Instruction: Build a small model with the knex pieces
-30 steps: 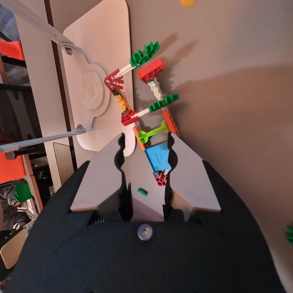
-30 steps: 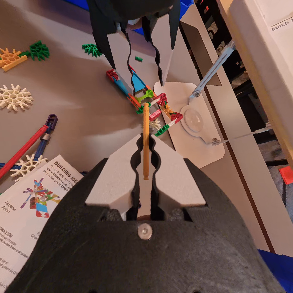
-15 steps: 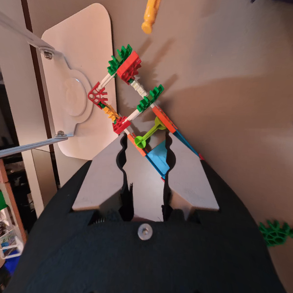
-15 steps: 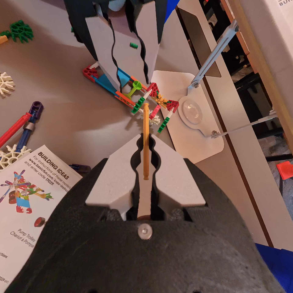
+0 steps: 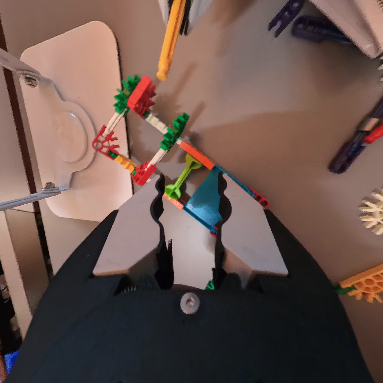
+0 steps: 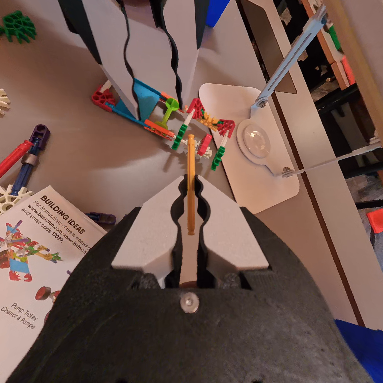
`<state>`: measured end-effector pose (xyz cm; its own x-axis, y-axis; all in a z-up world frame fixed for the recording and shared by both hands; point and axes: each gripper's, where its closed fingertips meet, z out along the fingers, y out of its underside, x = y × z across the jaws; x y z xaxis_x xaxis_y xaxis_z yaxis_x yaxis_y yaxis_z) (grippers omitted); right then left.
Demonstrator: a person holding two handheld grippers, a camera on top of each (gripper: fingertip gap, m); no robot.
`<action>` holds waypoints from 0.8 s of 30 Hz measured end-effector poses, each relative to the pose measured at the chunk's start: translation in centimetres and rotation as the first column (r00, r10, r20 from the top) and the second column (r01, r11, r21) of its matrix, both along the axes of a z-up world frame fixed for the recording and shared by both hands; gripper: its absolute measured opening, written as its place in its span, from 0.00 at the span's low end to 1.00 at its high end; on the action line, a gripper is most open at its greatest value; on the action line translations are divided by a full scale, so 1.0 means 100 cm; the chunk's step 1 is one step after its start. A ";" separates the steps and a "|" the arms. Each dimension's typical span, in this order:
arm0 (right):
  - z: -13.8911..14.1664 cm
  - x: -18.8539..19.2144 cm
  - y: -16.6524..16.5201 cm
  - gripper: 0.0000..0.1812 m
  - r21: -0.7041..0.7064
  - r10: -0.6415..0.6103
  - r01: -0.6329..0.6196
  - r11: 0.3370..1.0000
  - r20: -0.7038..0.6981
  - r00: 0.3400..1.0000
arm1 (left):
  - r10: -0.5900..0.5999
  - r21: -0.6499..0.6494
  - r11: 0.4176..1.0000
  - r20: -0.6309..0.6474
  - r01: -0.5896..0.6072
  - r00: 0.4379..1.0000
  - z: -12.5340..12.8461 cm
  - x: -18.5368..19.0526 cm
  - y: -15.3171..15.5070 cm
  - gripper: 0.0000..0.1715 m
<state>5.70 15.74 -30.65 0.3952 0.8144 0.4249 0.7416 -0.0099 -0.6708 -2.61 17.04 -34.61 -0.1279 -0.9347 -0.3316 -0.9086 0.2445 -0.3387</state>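
1. Right gripper (image 6: 190, 176) first: its grey fingers are clenched on a slim orange-yellow plastic rod (image 6: 190, 180), which runs straight out along the gap between the jaws and pokes well past the tips

2. The rod's far end sits just beside a red wedge-shaped connector (image 6: 204, 144) on the multicoloured plastic construction-toy model (image 6: 165, 122) that lies on the grey-brown tabletop (image 6: 103, 153); whether it touches, I cannot tell

3. Over to the left gripper (image 5: 191, 177): jaws parted, reaching in from the opposite side, straddling the model's blue triangular panel (image 5: 204, 202)

4. That panel lies between the tips, up against the right-hand finger; the other finger's tip is just beside a red corner connector (image 5: 143, 171). A lime-green spool-shaped piece (image 5: 182, 174) sits right ahead of the opening

5. Beyond the left jaws, the model's loop of green toothed connectors (image 5: 175, 131), white rods and red corners spreads forward, partly over a white rounded plate (image 5: 99, 62) with a clear dome and thin metal arms

6. Beside the right gripper, on its left: a printed instruction leaflet (image 6: 39, 248), a red and blue rod with a purple end clip (image 6: 31, 149), a cream snowflake connector (image 6: 9, 199)

7. Farther left of those jaws, a loose green fan connector (image 6: 17, 26) rests on the table, well apart from the model
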 end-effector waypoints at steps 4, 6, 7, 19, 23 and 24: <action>-0.008 -0.004 0.000 0.02 -0.016 0.012 -0.012 1.000 0.017 1.000 | -0.008 0.028 1.000 0.010 0.008 1.000 0.004 0.002 0.001 0.29; -0.010 -0.007 0.001 0.02 -0.015 0.016 -0.016 1.000 0.026 1.000 | -0.015 0.078 0.997 0.040 0.012 0.999 0.009 0.005 0.009 0.27; -0.011 -0.008 0.001 0.02 -0.014 0.016 -0.015 1.000 0.031 0.999 | -0.012 0.087 0.996 0.058 0.007 0.998 0.012 0.008 0.011 0.26; -0.030 -0.007 0.008 0.02 -0.002 0.020 -0.020 1.000 0.197 0.980 | -0.118 0.200 0.975 0.110 0.094 0.987 0.010 0.041 0.012 0.17; -0.034 -0.004 0.013 0.02 0.027 0.001 -0.009 1.000 0.261 0.965 | -0.110 0.196 0.977 0.110 0.086 0.988 0.006 0.045 0.013 0.09; -0.034 -0.002 0.013 0.02 0.028 -0.002 -0.005 1.000 0.265 0.964 | -0.097 0.192 0.979 0.110 0.075 0.989 0.006 0.045 0.014 0.09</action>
